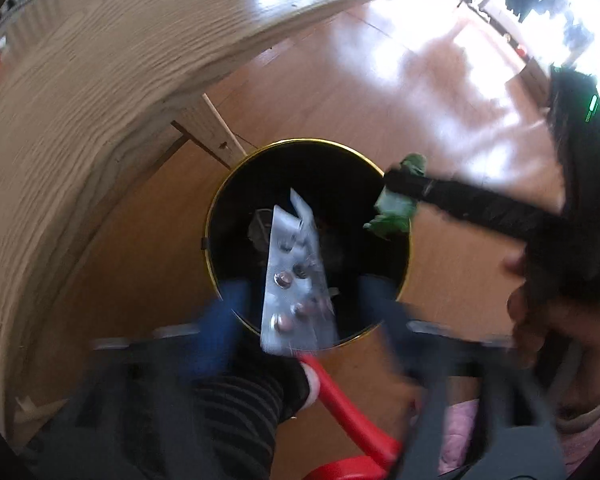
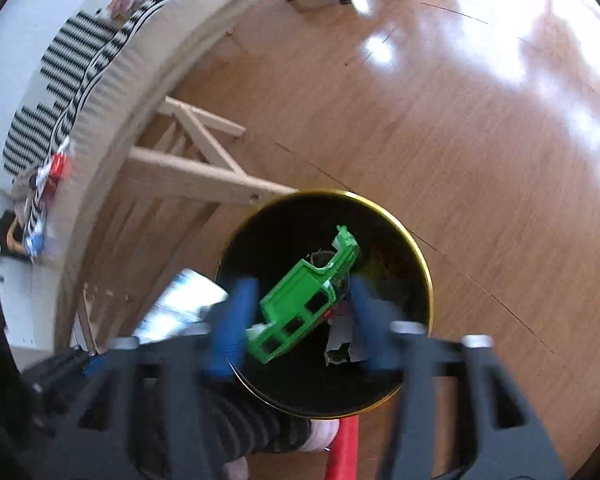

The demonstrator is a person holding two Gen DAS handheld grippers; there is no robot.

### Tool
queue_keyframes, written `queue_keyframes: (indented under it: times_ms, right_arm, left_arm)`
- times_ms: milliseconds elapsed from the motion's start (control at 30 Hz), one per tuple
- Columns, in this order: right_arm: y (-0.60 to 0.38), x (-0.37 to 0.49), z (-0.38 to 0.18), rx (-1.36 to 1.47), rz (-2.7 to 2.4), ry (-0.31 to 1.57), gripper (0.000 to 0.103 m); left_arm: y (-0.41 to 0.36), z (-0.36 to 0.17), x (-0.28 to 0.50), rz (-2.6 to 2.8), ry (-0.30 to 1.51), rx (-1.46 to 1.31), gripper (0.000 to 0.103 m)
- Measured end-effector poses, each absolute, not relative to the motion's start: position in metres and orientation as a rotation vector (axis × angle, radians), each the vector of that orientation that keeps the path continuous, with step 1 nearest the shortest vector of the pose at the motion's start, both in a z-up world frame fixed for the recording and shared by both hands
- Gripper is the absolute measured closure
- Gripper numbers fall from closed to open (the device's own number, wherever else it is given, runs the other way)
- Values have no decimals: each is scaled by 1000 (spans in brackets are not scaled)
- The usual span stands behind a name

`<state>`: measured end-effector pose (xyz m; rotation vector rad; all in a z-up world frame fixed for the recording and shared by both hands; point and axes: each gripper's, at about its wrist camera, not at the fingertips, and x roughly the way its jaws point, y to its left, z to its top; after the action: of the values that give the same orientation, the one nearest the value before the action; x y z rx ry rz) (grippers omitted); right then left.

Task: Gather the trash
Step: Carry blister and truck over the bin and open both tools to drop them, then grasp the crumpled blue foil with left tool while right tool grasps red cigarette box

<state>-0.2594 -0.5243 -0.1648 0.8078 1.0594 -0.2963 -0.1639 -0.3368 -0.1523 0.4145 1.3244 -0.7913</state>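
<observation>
A black bin with a gold rim (image 1: 216,216) (image 2: 424,264) stands on the wood floor, with dark trash inside. My left gripper (image 1: 300,300) is open above it, and a silver pill blister pack (image 1: 296,280) hangs loose between its blue fingers (image 1: 220,320), over the bin mouth. My right gripper (image 2: 300,312) is open above the bin, and a green plastic piece (image 2: 304,300) sits loose between its blue fingers (image 2: 236,320). In the left wrist view the right gripper's black finger (image 1: 460,200) reaches over the rim with the green piece (image 1: 396,200) at its tip.
A light wood table (image 1: 80,120) (image 2: 148,52) stands left of the bin, with wooden legs (image 2: 204,176) close to the rim. Small wrappers (image 2: 48,176) lie on its patterned cloth. A striped sock foot (image 1: 240,408) and a red bar (image 1: 352,412) are just before the bin.
</observation>
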Motion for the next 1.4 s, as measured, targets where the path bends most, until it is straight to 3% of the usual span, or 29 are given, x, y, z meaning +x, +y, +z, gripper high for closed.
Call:
queue_keyframes:
  times_ms: [167, 300, 467, 567, 800, 1133, 1400]
  right_arm:
    - [-536, -264, -135, 795, -305, 995, 7]
    - [-531, -265, -95, 657, -376, 888, 7]
    - [-496, -246, -51, 486, -309, 797, 7]
    - [-469, -221, -34, 386, -255, 791, 7]
    - [-402, -137, -1, 59, -84, 794, 7]
    - [-318, -5, -54, 18, 178, 976, 7]
    - [-286, 74, -54, -166, 347, 959, 7]
  left_arm:
    - [-330, -133, -171, -822, 1226, 383, 10]
    - [-312, -87, -162, -800, 1064, 291, 9]
    - [-242, -4, -124, -663, 889, 65, 7]
    - [-193, 18, -85, -492, 893, -21, 7]
    - [-70, -9, -5, -205, 984, -179, 7]
    - [-85, -67, 64, -155, 1052, -31, 7]
    - [-66, -80, 96, -130, 1079, -49, 7]
